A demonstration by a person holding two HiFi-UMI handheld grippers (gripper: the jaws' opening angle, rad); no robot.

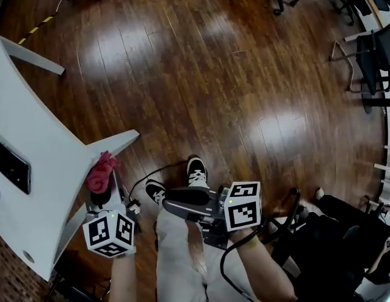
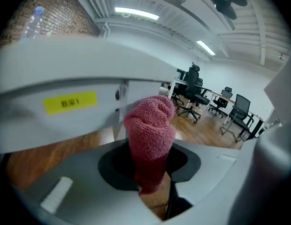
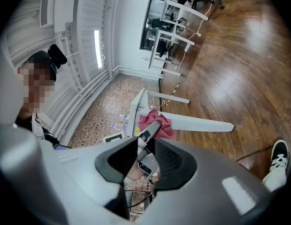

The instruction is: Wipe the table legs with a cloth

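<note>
- Jaws first, left gripper view: found left gripper [image 2: 149,167] clamped on a bunched pink cloth [image 2: 150,125], pads pressed into its darker lower part, with the wad's top poking up past the tips.
- Same view: saw the white table [image 2: 65,74] from below, close behind the cloth, with a yellow label [image 2: 70,102] stuck on it. Could not tell if the cloth touched it.
- Also spotted a plastic bottle [image 2: 35,20] at top left, and office chairs [image 2: 197,90] further back on the wood floor [image 2: 56,156].
- Right gripper view: found right gripper [image 3: 145,162] with jaws spread apart and gripping nothing.
- Looked through that gap onto the left gripper and cloth further off, beside a white table leg [image 3: 197,123] slanting across the floor.
- Caught a black-and-white shoe [image 3: 279,156] at the right edge.
- Head view: saw left gripper [image 1: 105,186] low left, marker cube towards the camera, holding the cloth [image 1: 102,173] right beside the slanted table leg [image 1: 113,142]. Contact not clear from here.
- Saw right gripper [image 1: 173,201] at centre, above the person's legs, pointing left towards the other gripper. Kept apart from cloth and table [image 1: 38,124].
- Noted a dark flat device [image 1: 11,165] lying on the tabletop, and two shoes [image 1: 196,170] on the floor [image 1: 214,74] just past the grippers.
</note>
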